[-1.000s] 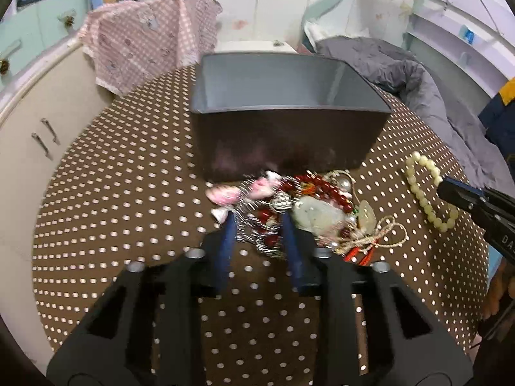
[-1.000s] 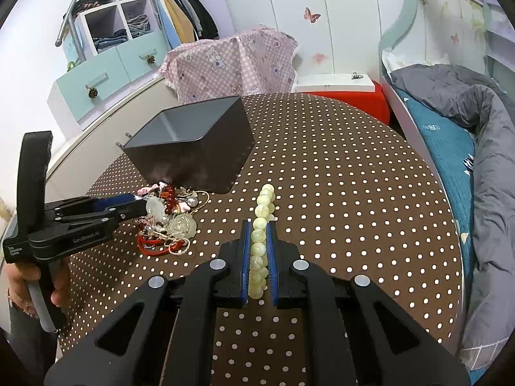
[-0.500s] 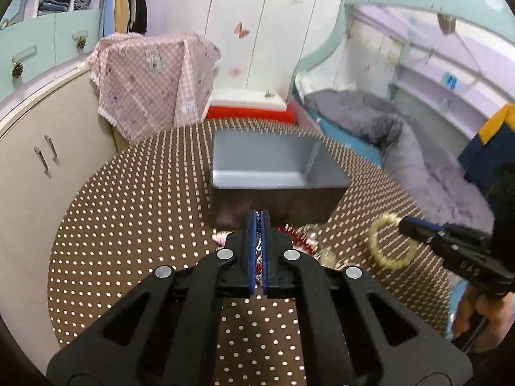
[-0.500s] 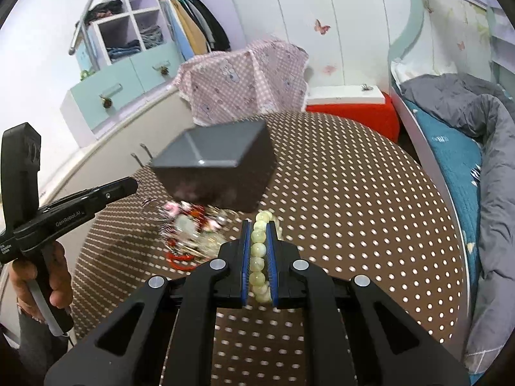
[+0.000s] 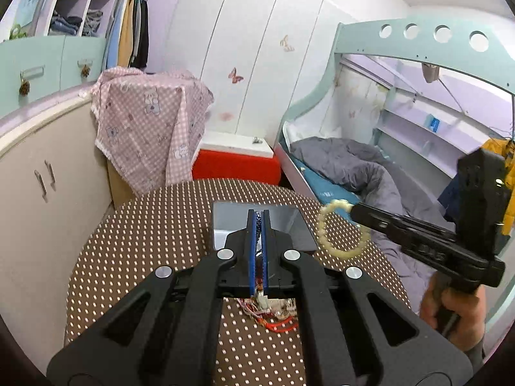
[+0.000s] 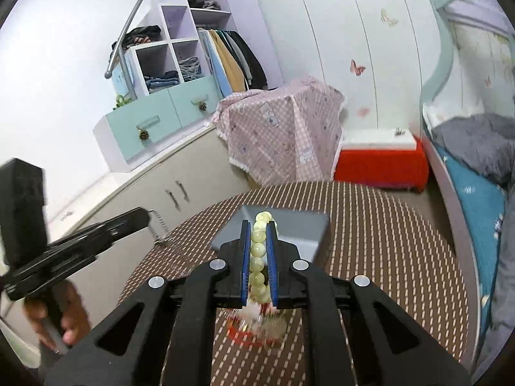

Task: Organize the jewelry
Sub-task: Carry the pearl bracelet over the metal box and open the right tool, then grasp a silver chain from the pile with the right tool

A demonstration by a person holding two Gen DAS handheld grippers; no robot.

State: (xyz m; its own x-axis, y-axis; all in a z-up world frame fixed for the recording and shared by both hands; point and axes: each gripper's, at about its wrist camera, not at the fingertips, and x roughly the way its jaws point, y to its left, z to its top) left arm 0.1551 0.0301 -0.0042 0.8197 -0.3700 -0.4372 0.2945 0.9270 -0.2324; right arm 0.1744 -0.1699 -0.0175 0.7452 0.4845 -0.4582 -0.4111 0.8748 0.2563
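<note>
My left gripper (image 5: pixel 258 217) is shut on a thin silver chain (image 6: pixel 157 228), which hangs from its tips in the right wrist view. My right gripper (image 6: pixel 257 225) is shut on a pale green bead bracelet (image 6: pixel 257 251); the bracelet hangs as a ring in the left wrist view (image 5: pixel 341 230). Both are raised above the grey box (image 5: pixel 225 218), open-topped on the dotted brown table (image 5: pixel 145 241). The box also shows in the right wrist view (image 6: pixel 302 231). A jewelry pile (image 5: pixel 273 317) with red cords lies in front of the box, partly hidden by my fingers.
A pink checked cloth (image 5: pixel 148 128) covers something behind the table. A red-and-white box (image 5: pixel 235 160) stands by the bed (image 5: pixel 354 167). Beige cabinets (image 5: pixel 38 186) run along the left. The table's round edge curves close on both sides.
Both grippers have risen well above the table. The left shut on the silver chain and lifted it from the pile. The right lifted the bead bracelet off the table toward the box.
</note>
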